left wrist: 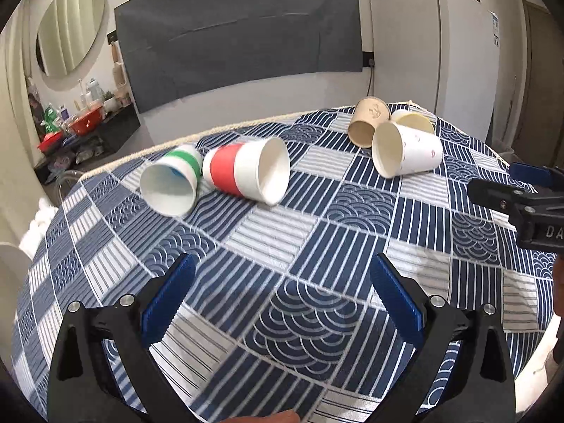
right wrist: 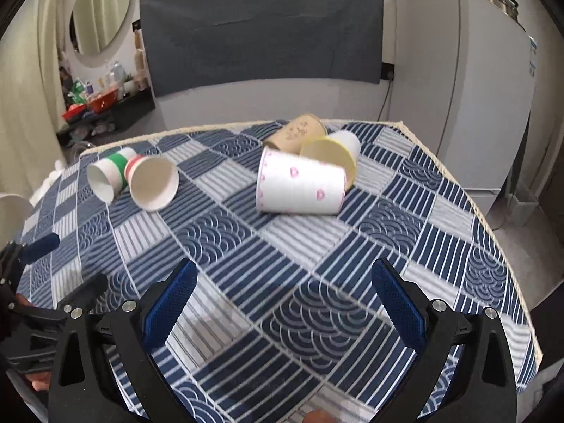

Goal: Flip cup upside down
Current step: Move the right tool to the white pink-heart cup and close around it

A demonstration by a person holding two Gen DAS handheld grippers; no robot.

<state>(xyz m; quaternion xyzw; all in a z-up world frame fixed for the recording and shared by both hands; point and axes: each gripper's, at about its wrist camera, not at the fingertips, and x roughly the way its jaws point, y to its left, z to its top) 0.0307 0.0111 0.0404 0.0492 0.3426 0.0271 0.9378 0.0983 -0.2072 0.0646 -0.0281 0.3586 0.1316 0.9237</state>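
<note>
- Left tool (left wrist: 282, 296) and right tool (right wrist: 282, 299): both spread apart, empty, above the table (right wrist: 387, 225).
- Five cups lie on their sides. The heart-print cup (right wrist: 301, 187) is ahead of the right tool, long axis crosswise, mouth left.
- The red cup (left wrist: 246, 172) and green-striped cup (left wrist: 172, 183) touch, ahead-left of the left tool.
- Open cloth lies between; the table edge (right wrist: 493, 232) is to the right.
</note>
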